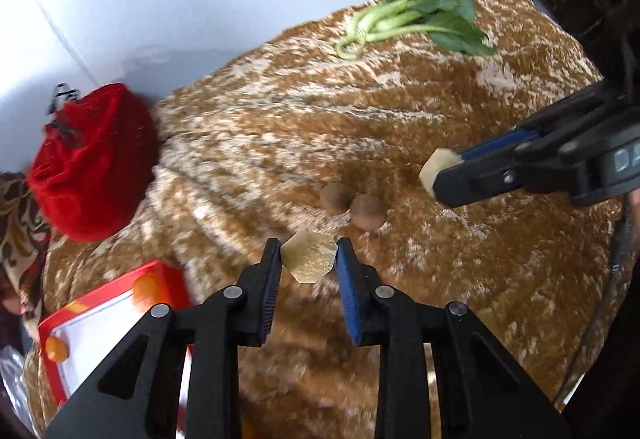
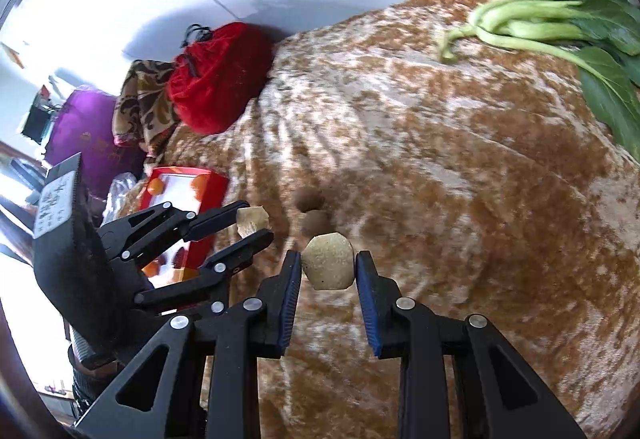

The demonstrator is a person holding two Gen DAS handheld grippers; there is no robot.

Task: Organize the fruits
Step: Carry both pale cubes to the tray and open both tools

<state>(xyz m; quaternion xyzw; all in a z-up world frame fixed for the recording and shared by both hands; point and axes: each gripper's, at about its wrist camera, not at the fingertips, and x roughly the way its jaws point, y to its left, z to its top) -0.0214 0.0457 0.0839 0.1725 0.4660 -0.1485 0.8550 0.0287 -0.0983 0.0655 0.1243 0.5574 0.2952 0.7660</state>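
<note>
1. The left tongs (image 1: 308, 259) are closed on a pale, faceted fruit piece (image 1: 308, 257), pinched between the blue pads above the brown mottled cloth (image 1: 360, 119).
2. The right tongs (image 2: 328, 267) grip a second pale chunk (image 2: 329, 262) in the same way; from the left wrist view it juts out of the fingertips, off the cloth.
3. Two small round brown fruits (image 1: 352, 205) lie side by side on the cloth, between and just beyond both tongs.
4. A red-rimmed tray (image 1: 116, 315) with orange fruits sits at the cloth's left edge, near the left tongs.
5. A bunch of leafy greens (image 1: 416, 15) lies at the far side, well apart from the tongs.
6. A red velvet bag (image 1: 92, 163) rests at the far left by the wall.
</note>
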